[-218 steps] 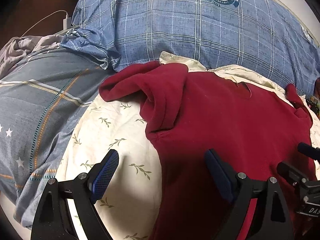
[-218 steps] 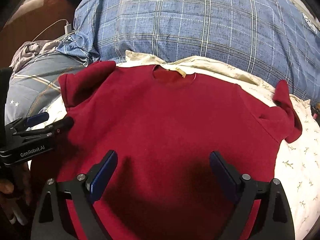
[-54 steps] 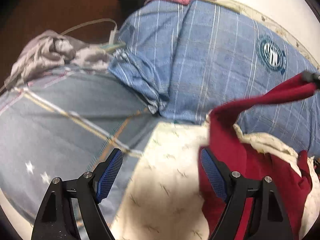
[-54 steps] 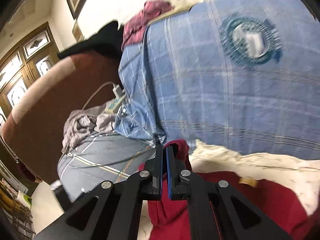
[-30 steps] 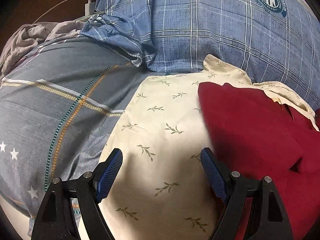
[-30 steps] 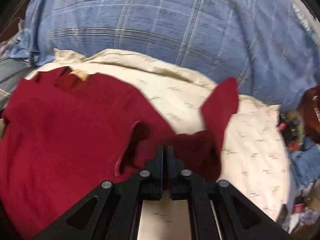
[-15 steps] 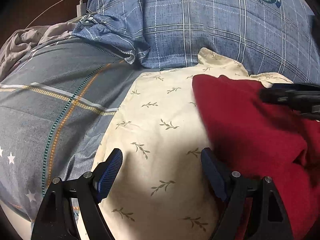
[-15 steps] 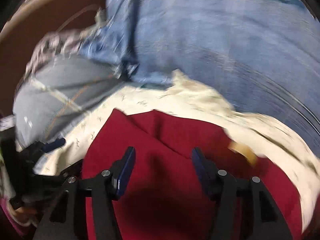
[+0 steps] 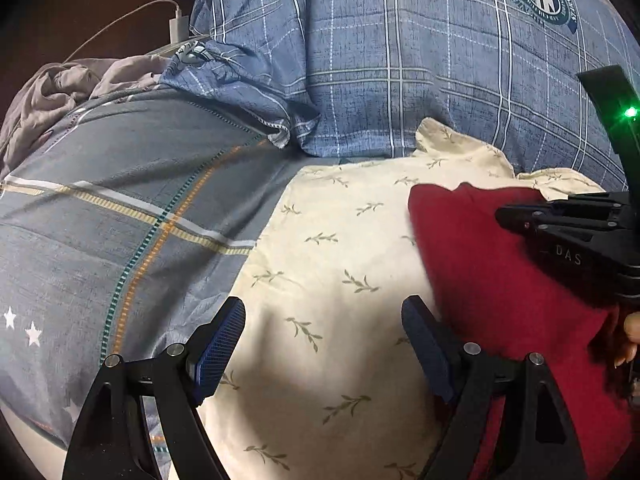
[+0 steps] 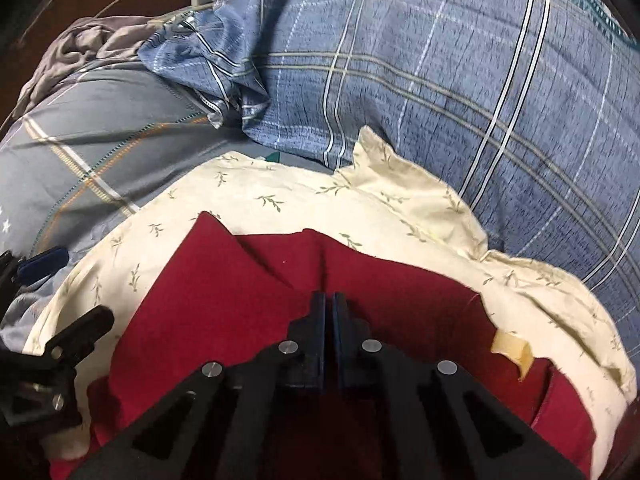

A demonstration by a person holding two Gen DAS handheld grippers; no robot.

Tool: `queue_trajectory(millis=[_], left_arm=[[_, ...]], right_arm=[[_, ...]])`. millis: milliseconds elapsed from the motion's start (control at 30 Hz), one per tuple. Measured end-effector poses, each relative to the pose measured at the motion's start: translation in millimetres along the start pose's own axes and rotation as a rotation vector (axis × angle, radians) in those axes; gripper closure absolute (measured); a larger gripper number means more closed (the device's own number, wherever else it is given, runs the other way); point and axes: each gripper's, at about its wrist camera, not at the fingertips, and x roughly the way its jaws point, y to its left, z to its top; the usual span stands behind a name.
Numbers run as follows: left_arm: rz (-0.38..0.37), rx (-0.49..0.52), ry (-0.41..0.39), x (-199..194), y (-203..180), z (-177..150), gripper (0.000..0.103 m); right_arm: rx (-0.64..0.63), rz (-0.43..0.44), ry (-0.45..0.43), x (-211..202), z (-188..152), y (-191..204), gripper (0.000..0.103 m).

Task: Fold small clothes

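A dark red T-shirt (image 10: pixel 224 292) lies partly folded on a cream leaf-print cloth (image 10: pixel 400 204); its left sleeve is folded in over the body. It also shows in the left wrist view (image 9: pixel 500 288). My right gripper (image 10: pixel 329 300) is shut, resting low on the shirt's folded layer; whether it pinches fabric I cannot tell. It shows from the side in the left wrist view (image 9: pixel 504 214). My left gripper (image 9: pixel 324 344) is open and empty over the cream cloth (image 9: pixel 340 248), left of the shirt, and its fingers (image 10: pixel 80 328) show at the lower left of the right wrist view.
A blue plaid duvet (image 9: pixel 400 60) is heaped behind the cloth. A grey checked bedsheet (image 9: pixel 100 220) lies to the left, with a crumpled grey garment (image 9: pixel 52 88) and a white charger and cable (image 9: pixel 176 26) at the far left.
My right gripper has closed from open and sits low on the folded shirt. Earlier it carried the left sleeve across the shirt. My left gripper has stayed open and almost still.
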Motion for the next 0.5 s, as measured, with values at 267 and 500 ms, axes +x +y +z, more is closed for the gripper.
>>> queue_trajectory(millis=[267, 500], left_arm=[[-0.031, -0.011, -0.008, -5, -1, 2, 0.023], [-0.069, -0.018, -0.008, -7, -3, 0, 0.023]], right_arm=[[0.086, 0.082, -0.105, -93, -41, -5, 0.06], [0.174, 0.092, 0.022, -75, -99, -4, 0.06]])
